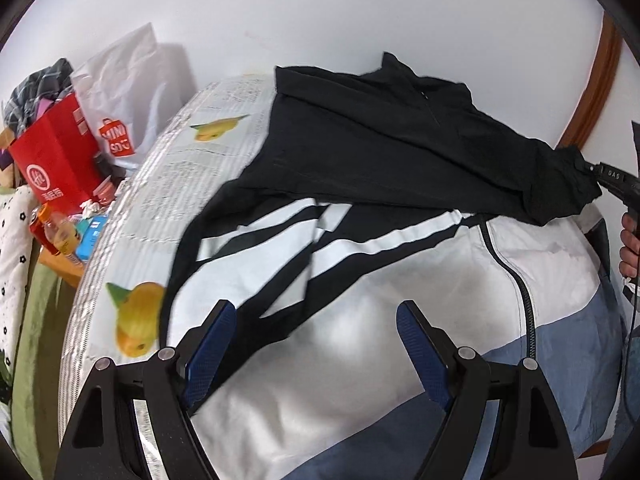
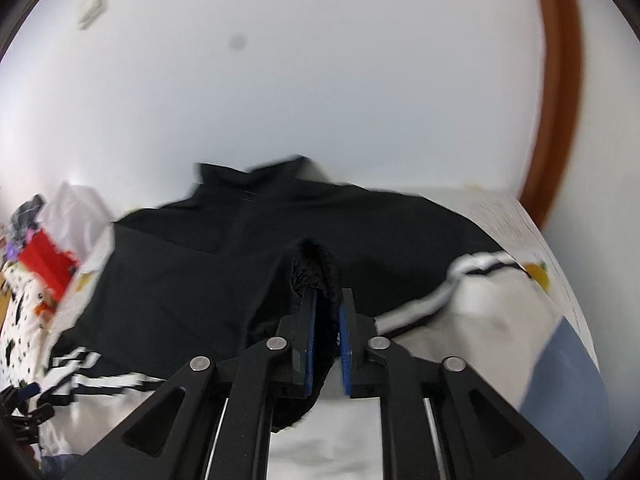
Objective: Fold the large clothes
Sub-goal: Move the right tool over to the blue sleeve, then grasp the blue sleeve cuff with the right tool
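Observation:
A large black, white and pale-blue zip jacket (image 1: 360, 320) lies spread on the bed. Its black sleeve (image 1: 460, 160) is stretched out to the right, its knitted cuff (image 2: 316, 272) clamped between the blue pads of my right gripper (image 2: 328, 296), which is shut on it. That gripper (image 1: 608, 178) shows at the right edge of the left wrist view, held by a hand (image 1: 630, 248). My left gripper (image 1: 316, 312) hovers open over the white front of the jacket with nothing between its fingers. White stripes (image 1: 360, 240) run along the other sleeve.
The bed sheet (image 1: 160, 200) has a fruit print. Left of the bed stand a red bag (image 1: 56, 156), a white shopping bag (image 1: 124, 92), bottles (image 1: 56, 232) and clutter. A white wall lies behind, with a brown wooden frame (image 1: 604, 68) at the right.

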{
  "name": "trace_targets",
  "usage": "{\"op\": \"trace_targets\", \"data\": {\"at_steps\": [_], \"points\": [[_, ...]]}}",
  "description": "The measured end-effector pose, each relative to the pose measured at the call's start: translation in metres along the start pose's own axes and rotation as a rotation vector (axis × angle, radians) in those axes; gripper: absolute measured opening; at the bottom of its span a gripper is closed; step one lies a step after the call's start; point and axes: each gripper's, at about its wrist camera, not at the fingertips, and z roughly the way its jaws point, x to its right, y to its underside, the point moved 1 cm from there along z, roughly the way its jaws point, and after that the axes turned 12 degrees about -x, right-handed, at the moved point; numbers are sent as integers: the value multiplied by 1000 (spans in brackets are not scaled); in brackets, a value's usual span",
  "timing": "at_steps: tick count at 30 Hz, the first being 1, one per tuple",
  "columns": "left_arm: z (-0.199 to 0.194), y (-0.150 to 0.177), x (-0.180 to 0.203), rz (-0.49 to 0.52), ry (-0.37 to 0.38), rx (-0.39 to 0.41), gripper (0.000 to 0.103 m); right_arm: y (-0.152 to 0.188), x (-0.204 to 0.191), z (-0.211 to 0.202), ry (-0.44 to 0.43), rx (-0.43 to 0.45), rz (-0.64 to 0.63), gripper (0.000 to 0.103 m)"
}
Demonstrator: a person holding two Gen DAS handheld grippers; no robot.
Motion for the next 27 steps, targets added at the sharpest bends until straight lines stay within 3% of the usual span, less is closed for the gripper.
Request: {"op": "trace_targets", "data": {"at_steps": [2,4,6,11,16,18,22,27], "points": [[4,-2,6,8,-8,-8,81,4,22,12,45,-28,22,19],[7,-3,10,15,-14,-17,81,12,38,21,69,-52,34,35],[11,-4,15,20,-16,-28,81,20,49,29,96,-76,24,37],[15,-5,25,41,-21,-38,81,36,58,37,257,-85,-45,37],[9,-6,32,63,-20,-22,81,52,57,-1,145,-25,-14,38],[3,-5,33,69,-25,0,81,60,58,-19,132,5,-6,44],[-9,-2,35,82,-16,36,81,94,77,-64,166,62,68,68],[-22,5,37,100,-6,82,81,152,124,-94,301,16,157,77]]}}
